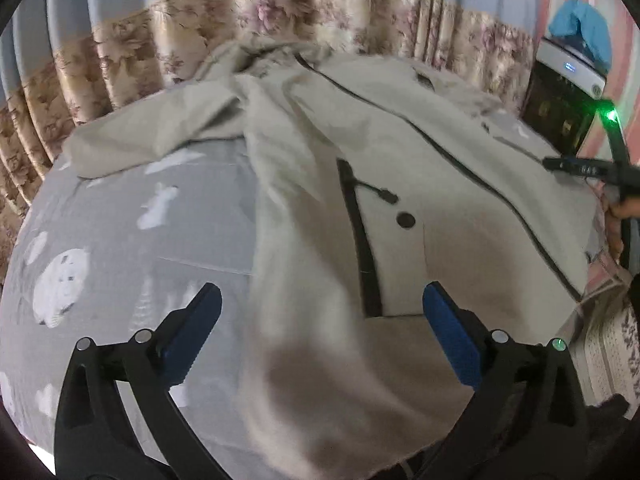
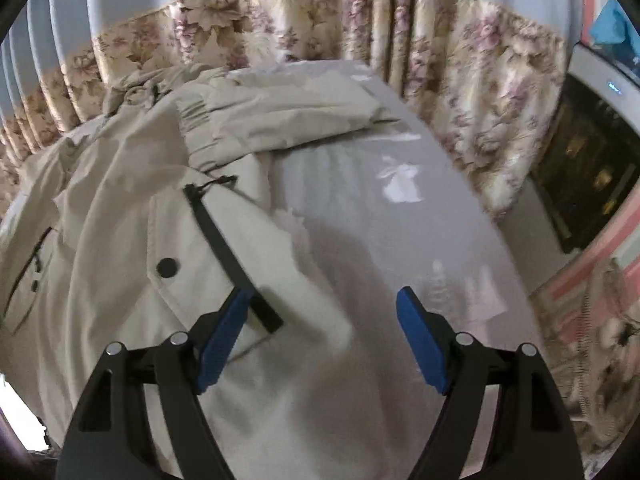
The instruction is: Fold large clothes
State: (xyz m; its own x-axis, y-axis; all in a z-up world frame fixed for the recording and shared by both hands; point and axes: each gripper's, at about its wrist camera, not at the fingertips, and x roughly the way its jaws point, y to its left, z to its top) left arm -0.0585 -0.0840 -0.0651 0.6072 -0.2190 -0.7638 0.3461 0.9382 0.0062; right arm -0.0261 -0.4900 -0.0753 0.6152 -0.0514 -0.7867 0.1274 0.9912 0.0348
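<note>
A large beige jacket (image 1: 440,152) lies front up on a grey bedsheet (image 1: 120,208) printed with white animals. One sleeve (image 1: 152,136) stretches out to the left. My left gripper (image 1: 322,296) hovers open above the jacket's lower left hem, beside a black pocket zipper (image 1: 360,240); nothing sits between its blue pads. In the right wrist view the jacket (image 2: 120,208) fills the left side, its other sleeve (image 2: 280,116) folded across the top. My right gripper (image 2: 323,294) is open above the jacket's right hem edge, its left pad over the other pocket zipper (image 2: 224,240).
A floral curtain (image 2: 480,80) hangs close behind the bed. A dark appliance (image 1: 560,112) topped by a blue cloth (image 1: 580,28) stands at the right. A person's hand (image 1: 616,216) shows at the right edge. Bare sheet (image 2: 400,220) lies right of the jacket.
</note>
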